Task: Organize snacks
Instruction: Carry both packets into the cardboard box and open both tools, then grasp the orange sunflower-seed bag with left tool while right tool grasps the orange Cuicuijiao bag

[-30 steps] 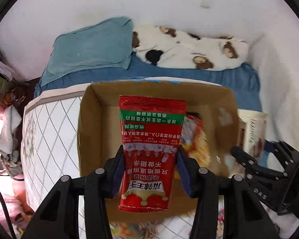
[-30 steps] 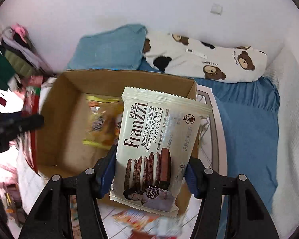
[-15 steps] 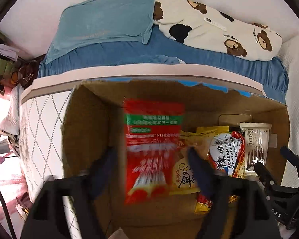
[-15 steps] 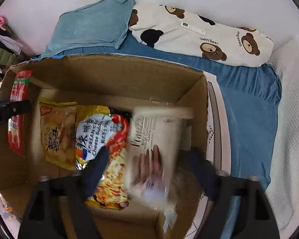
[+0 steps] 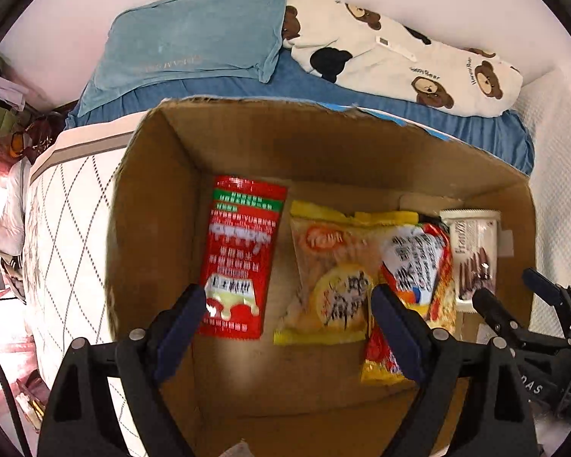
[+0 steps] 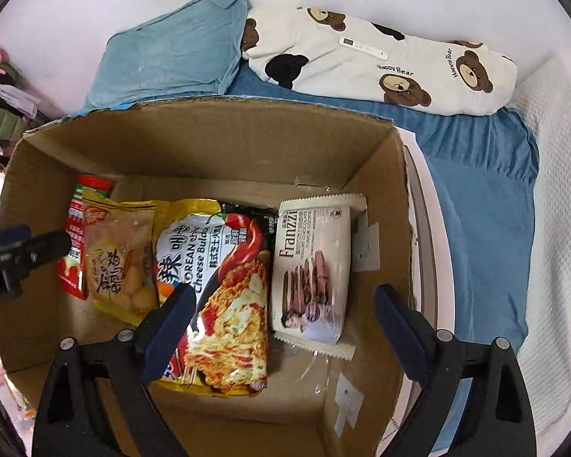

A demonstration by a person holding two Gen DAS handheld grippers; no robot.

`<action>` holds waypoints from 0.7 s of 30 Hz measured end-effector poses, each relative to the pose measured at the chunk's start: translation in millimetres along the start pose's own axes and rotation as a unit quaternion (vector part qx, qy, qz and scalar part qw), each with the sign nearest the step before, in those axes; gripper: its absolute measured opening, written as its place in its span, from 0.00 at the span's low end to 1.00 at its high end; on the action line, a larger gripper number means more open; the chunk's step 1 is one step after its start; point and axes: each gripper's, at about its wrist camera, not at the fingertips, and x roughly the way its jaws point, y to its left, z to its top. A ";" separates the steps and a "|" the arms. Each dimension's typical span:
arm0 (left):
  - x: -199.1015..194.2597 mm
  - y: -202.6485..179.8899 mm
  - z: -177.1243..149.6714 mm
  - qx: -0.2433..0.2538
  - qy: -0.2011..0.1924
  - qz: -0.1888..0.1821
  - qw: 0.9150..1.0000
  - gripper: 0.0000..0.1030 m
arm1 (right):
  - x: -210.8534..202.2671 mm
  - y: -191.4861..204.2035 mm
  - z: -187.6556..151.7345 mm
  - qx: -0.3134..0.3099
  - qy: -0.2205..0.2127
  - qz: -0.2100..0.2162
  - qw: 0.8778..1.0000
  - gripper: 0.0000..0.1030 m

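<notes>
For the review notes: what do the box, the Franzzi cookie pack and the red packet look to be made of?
Box: brown corrugated cardboard, matte, judging by its torn fibrous rim and creased walls. Franzzi cookie pack: thin plastic film, apparently glossy, given the sheen on its face and its serrated sealed ends. Red packet: probably glossy plastic or foil laminate, with bright highlights near its lower end; blur leaves that open.

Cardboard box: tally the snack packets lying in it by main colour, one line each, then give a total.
In the cardboard box:
Red: 1, the red sachet
Yellow: 2, the yellow biscuit bag and the Korean cheese noodle pack
Cream: 1, the Franzzi cookie pack
Total: 4
</notes>
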 end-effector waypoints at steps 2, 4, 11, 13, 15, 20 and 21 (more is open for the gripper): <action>-9.6 1.5 -8.3 -0.002 -0.011 -0.010 1.000 0.86 | -9.5 -0.1 -7.5 0.008 -0.011 0.005 1.000 0.93; -21.9 1.7 -18.4 -0.002 -0.025 -0.015 1.000 0.86 | -19.4 1.1 -14.9 0.012 -0.024 0.010 1.000 0.93; -74.5 -1.9 -66.7 0.007 -0.082 -0.039 0.996 0.86 | -66.4 9.7 -57.0 0.032 -0.082 0.040 0.995 0.93; -86.6 -3.4 -80.4 0.008 -0.094 -0.046 0.994 0.86 | -79.2 12.7 -70.5 0.036 -0.095 0.049 0.994 0.93; -100.4 -6.4 -97.6 0.014 -0.109 -0.052 0.993 0.86 | -93.9 16.1 -87.3 0.036 -0.111 0.056 0.992 0.93; -124.8 -10.4 -140.2 0.026 -0.134 -0.061 0.989 0.86 | -124.1 21.5 -129.5 0.041 -0.138 0.081 0.986 0.93; -128.2 -10.4 -148.7 0.027 -0.139 -0.062 0.988 0.86 | -129.6 21.4 -139.2 0.043 -0.141 0.088 0.985 0.93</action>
